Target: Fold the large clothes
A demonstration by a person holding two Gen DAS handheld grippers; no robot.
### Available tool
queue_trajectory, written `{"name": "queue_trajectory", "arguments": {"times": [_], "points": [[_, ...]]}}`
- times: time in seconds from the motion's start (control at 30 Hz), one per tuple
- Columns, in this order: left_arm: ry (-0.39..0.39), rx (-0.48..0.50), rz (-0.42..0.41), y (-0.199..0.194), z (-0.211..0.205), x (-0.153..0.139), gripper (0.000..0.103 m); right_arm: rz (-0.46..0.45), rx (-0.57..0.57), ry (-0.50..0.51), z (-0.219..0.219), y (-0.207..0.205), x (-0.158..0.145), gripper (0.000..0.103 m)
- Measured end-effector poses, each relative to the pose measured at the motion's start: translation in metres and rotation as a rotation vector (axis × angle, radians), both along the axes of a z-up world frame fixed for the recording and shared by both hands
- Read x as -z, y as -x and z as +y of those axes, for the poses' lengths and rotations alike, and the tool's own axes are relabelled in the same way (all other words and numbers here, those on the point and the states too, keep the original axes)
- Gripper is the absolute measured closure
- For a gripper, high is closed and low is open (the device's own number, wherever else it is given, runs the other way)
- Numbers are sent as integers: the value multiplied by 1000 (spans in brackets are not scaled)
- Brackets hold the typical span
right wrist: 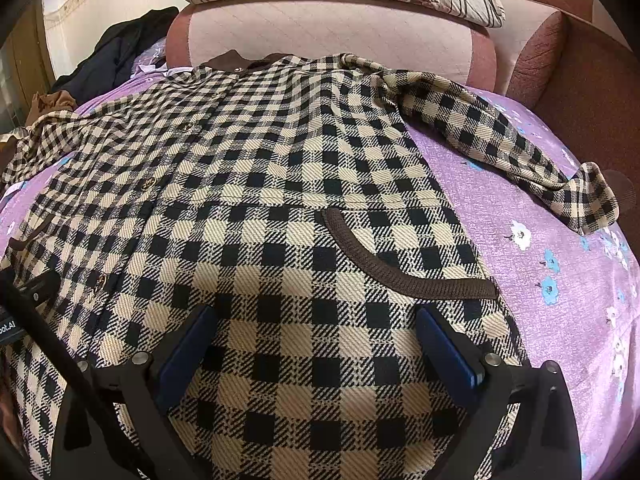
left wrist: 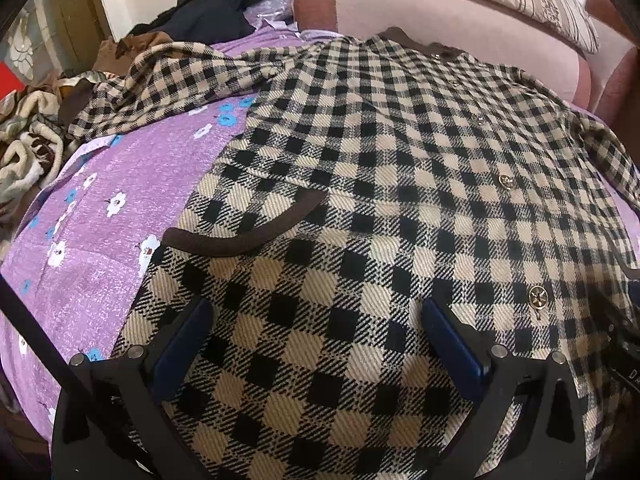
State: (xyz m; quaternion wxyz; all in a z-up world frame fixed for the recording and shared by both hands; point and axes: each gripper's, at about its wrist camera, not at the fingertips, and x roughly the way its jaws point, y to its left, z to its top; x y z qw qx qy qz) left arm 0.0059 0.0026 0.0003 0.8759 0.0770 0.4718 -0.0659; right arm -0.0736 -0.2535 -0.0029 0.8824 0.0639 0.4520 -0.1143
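My left hand-held gripper (left wrist: 316, 336) hangs with its jaws spread wide over the hem of the checked coat (left wrist: 360, 200), holding nothing. My right hand-held gripper (right wrist: 316, 340) is likewise spread apart above the hem, just below a brown-trimmed pocket (right wrist: 400, 268). The coat lies front-up on the purple floral bedsheet (right wrist: 560, 260), sleeves out to each side, collar towards the pink headboard (right wrist: 320, 36).

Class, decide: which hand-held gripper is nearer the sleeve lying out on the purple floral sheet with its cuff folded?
Right. The right hand-held gripper hovers open over the coat's hem on that sleeve's side; the left hand-held gripper is across the buttons.
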Motion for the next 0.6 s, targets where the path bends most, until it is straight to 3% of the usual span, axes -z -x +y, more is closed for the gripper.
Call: {"name": "queue_trajectory", "arguments": {"times": [0.33, 0.6], "points": [[15, 16, -15, 2, 2, 1, 0, 26, -8, -28, -3, -5, 0, 0], [-18, 11, -62, 11, 0, -4, 0, -35, -12, -145, -14, 7, -6, 0]]}}
